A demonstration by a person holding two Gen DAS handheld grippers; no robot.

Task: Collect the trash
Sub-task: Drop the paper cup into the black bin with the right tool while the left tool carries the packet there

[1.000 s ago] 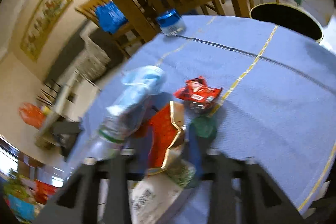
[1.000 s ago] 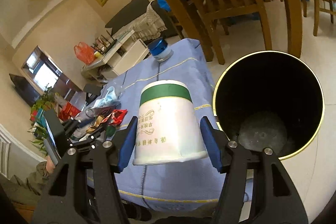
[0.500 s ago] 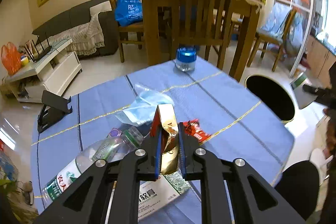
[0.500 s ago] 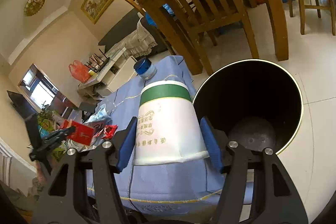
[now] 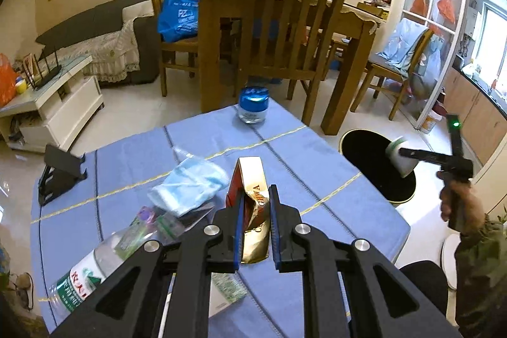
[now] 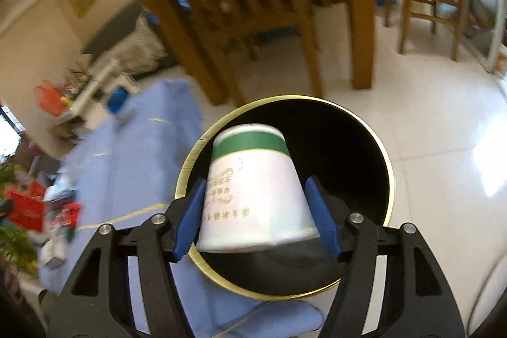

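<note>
My right tool (image 6: 256, 217) grips the cup (image 6: 253, 195) above the bin (image 6: 374, 148); my left tool (image 5: 256, 230) clamps a crumpled pack (image 5: 253, 211) over the counter (image 5: 301, 148), beside the bin. Risk: released off-centre, the cup may strike the rim and bounce out.

One white paper cup with a green band (image 6: 253, 189), one black round bin with a gold rim (image 6: 364, 148), one crumpled red-and-gold carton (image 5: 252, 198), one clear plastic bottle (image 5: 104, 262), one pale blue face mask (image 5: 190, 182), one blue-lidded glass jar (image 5: 253, 105).
</note>
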